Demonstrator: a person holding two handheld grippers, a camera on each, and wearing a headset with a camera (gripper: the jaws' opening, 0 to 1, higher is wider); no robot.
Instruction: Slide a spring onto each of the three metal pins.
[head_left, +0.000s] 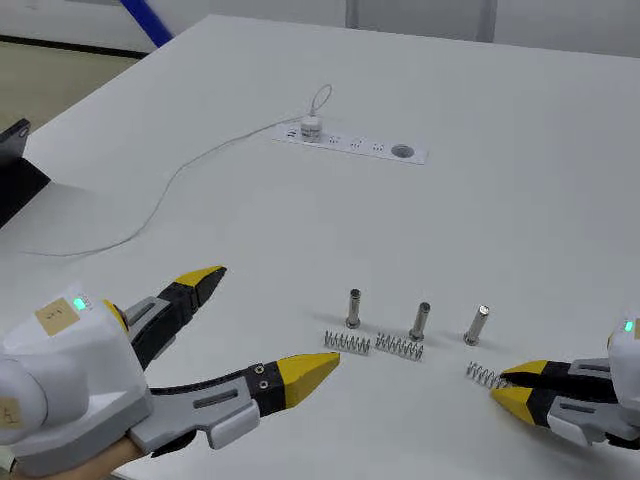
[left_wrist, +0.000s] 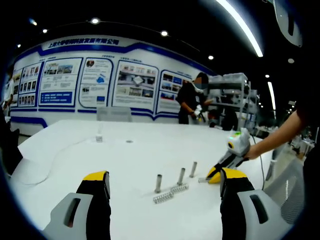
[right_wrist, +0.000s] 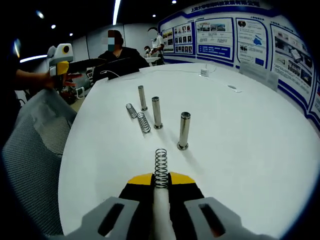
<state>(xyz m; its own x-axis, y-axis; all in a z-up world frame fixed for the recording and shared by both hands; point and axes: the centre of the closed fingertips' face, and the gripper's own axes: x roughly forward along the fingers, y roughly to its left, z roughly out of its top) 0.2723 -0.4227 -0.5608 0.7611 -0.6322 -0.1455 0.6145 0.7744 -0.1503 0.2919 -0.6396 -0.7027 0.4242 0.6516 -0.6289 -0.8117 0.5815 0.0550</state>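
Left gripper (head_left: 260, 322) jaws wide apart, hovering near a loose spring (head_left: 347, 342). Right gripper (right_wrist: 160, 181) pinched on just the end of the third spring (right_wrist: 160, 167), close to the nearest pin (right_wrist: 183, 131). Risk: with an end-only grip, the spring could swivel or pop free, or knock that pin over.

Left gripper (head_left: 272, 318), right gripper (head_left: 506, 386) sporting yellow tips, black jaws, white bodies. All springs (head_left: 347, 342) (head_left: 399, 347) (head_left: 484, 375), pins (head_left: 353, 308) (head_left: 420, 320) (head_left: 477, 325) shining silver. Table (head_left: 500, 120), power strip (head_left: 350, 146) looking white.

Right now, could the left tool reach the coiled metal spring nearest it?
Probably yes: the left tool is open, and bare white table lies between it and that coiled metal spring.
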